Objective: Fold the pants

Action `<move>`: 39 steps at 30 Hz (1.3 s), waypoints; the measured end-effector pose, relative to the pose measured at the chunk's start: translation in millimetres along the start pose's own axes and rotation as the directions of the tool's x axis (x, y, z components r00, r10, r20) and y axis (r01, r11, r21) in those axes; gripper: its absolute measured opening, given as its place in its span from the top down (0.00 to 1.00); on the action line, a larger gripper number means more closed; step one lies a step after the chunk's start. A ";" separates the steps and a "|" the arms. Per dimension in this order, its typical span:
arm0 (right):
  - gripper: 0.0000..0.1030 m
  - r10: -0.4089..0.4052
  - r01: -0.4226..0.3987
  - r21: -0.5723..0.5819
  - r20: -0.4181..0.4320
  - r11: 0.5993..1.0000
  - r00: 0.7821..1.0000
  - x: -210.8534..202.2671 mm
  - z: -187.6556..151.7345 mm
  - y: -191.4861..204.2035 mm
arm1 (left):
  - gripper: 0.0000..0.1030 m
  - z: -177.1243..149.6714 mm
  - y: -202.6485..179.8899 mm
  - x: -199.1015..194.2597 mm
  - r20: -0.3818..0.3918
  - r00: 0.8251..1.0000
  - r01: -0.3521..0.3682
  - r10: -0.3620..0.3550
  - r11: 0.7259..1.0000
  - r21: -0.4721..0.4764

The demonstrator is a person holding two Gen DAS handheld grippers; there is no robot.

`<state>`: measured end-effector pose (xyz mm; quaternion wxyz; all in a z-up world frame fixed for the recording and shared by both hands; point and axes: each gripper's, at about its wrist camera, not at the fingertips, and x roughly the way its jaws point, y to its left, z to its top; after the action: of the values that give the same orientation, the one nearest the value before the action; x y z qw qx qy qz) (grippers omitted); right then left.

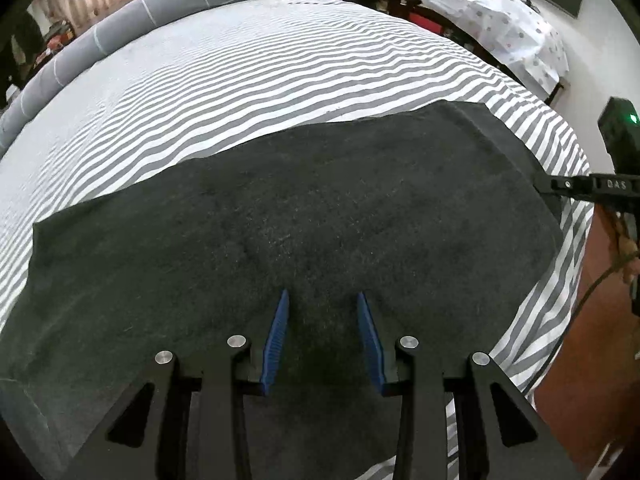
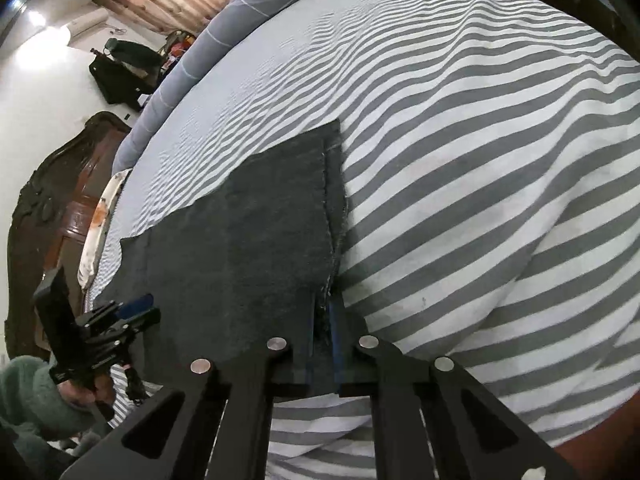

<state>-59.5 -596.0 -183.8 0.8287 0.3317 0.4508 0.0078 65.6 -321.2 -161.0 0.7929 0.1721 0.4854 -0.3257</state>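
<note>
Dark grey pants [image 1: 320, 200] lie flat on the striped bed sheet [image 1: 240, 80]. In the left wrist view my left gripper [image 1: 323, 294] stands open, its blue pads [image 1: 276, 340] spread low over the near part of the pants with flat cloth under them. My right gripper [image 1: 538, 184] reaches in from the right to the pants' right edge. In the right wrist view the right gripper [image 2: 324, 308] is shut on the pants [image 2: 248, 220] at their layered right edge, with dark cloth pinched between its blue pads. The left gripper [image 2: 150, 308] hovers at the pants' left side.
A grey rolled bolster [image 1: 140, 20] lies along the far side of the bed. A dotted white cloth [image 1: 500, 12] covers furniture at the back right. A dark wooden bed end [image 2: 48, 200] stands at the left. A person's green sleeve [image 2: 28, 392] is behind the left gripper.
</note>
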 end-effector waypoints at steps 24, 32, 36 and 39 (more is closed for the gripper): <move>0.95 0.285 -0.288 -0.059 -0.051 0.956 0.957 29.2 -2.9 227.6 | 0.63 -54.8 130.2 -106.4 0.115 0.989 0.124 -0.096 0.955 -0.268; 0.95 0.301 -0.333 -0.127 -0.216 0.934 0.929 112.6 -31.8 315.6 | 0.63 -83.2 190.0 -136.4 0.167 0.983 0.132 -0.077 0.926 -0.353; 0.95 0.261 -0.313 -0.147 -0.294 0.938 0.920 149.5 -52.9 336.1 | 0.63 -96.0 211.4 -135.0 0.166 0.983 0.143 -0.081 0.905 -0.401; 0.92 0.204 -0.283 -0.190 -0.352 0.940 0.913 174.2 -68.5 342.5 | 0.63 -101.2 219.8 -129.7 0.158 0.984 0.148 -0.087 0.893 -0.425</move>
<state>90.3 -237.4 -148.0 0.7683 0.2785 0.5326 0.2203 108.3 -56.1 -103.7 0.8211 -0.0613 0.5007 -0.2673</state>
